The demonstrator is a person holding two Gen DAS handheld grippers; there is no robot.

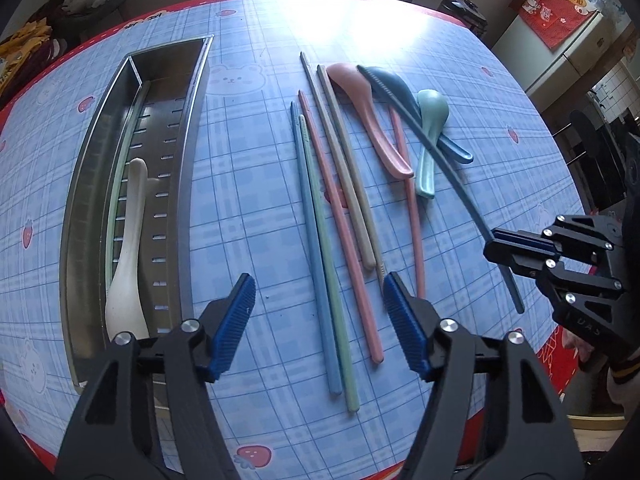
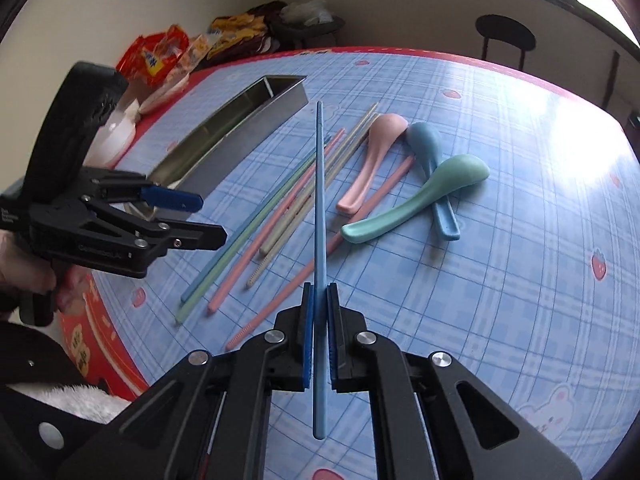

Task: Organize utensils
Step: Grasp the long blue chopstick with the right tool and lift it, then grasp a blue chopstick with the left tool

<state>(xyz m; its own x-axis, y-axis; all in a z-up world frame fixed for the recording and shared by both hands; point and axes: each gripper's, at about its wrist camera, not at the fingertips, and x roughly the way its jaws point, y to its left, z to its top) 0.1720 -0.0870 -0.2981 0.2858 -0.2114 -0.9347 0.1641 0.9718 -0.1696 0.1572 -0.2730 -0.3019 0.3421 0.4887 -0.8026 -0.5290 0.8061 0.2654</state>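
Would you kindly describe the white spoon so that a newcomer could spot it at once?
Find the long metal tray on the left of the blue checked tablecloth. Inside lies the white spoon, bowl nearest the left gripper. It is the only white spoon; the pink, blue and green spoons lie outside on the cloth.

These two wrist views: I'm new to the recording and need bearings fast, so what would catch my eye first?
The right gripper is shut on a blue chopstick raised off the blue checked tablecloth. Below lies a fan of pastel chopsticks with pink, blue and green spoons beside it. At the left stands a metal utensil tray holding a white spoon, with the left gripper open over the chopsticks.
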